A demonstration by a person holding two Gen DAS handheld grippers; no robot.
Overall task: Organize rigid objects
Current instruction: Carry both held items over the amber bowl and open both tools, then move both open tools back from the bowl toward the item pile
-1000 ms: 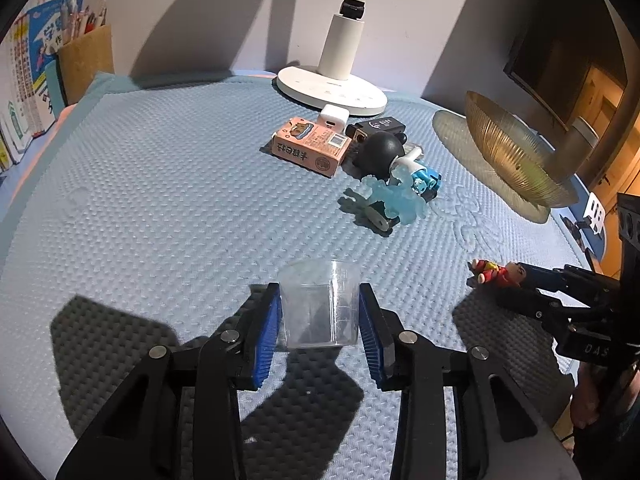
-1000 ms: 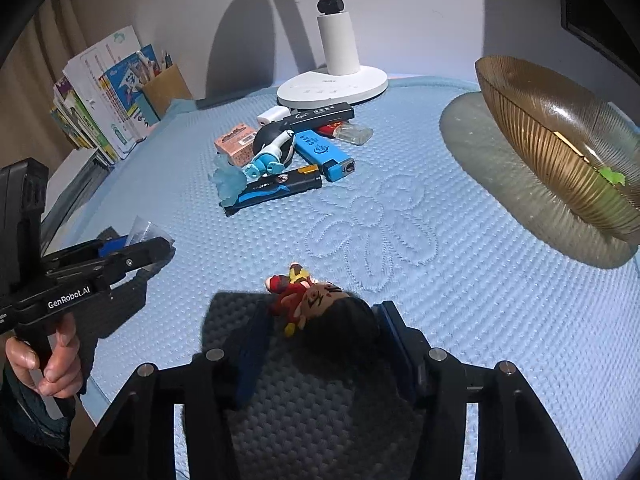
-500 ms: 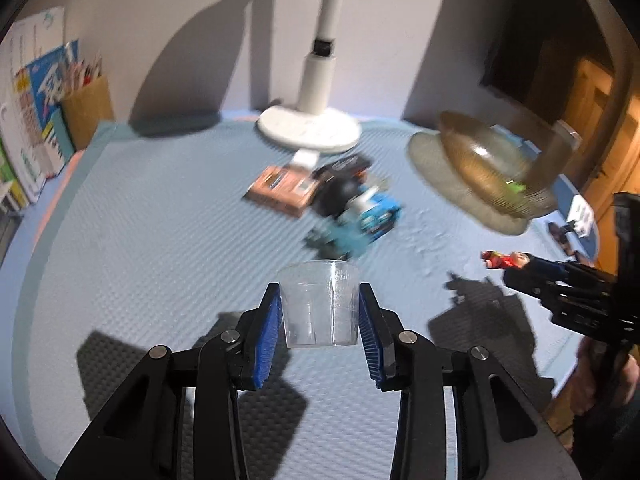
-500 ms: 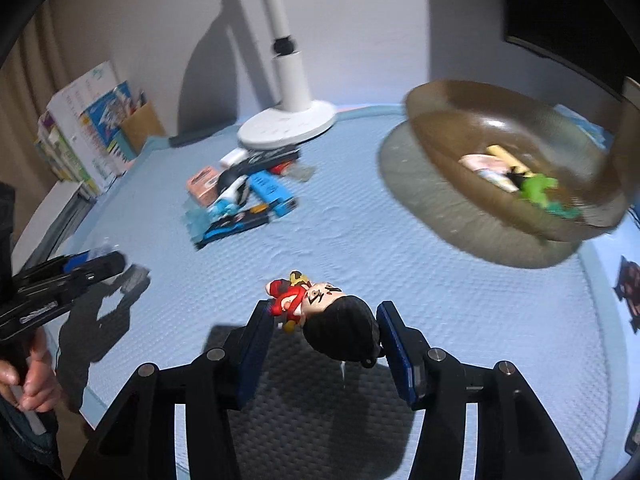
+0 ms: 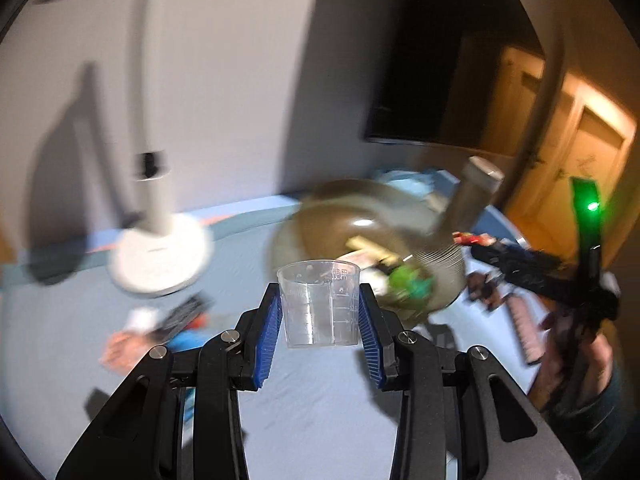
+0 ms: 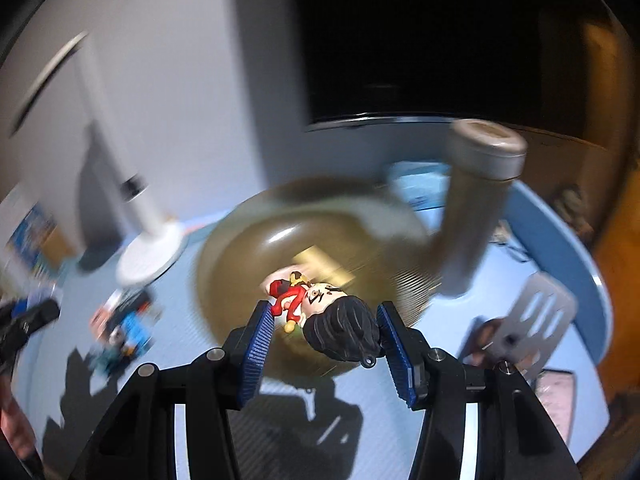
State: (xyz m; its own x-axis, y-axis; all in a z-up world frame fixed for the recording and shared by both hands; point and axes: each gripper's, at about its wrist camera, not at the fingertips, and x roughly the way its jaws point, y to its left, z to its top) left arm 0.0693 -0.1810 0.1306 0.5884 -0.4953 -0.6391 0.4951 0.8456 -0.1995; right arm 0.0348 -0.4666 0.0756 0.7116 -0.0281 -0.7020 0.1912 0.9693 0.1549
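My left gripper [image 5: 319, 320] is shut on a clear plastic measuring cup [image 5: 319, 303], held upright in the air in front of the amber glass bowl [image 5: 320, 220]. My right gripper [image 6: 326, 332] is shut on a small toy figure [image 6: 332, 320] with black hair and red clothes, held in the air just before the bowl [image 6: 240, 256]. The bowl holds several small items, one green [image 5: 408, 280]. The right gripper [image 5: 476, 242] with the figure also shows at the bowl's right side in the left wrist view. Both views are motion-blurred.
A white lamp base [image 5: 160, 256] stands at the back left on the blue mat [image 5: 320, 400]. A pile of small objects [image 5: 160, 328] lies left of the cup. A metal bottle [image 6: 476, 208] stands right of the bowl, a slotted metal piece [image 6: 536, 320] beside it.
Both grippers have lifted off the mat and swung right toward the bowl, the left with the cup, the right with the figure. The bowl now looks much nearer.
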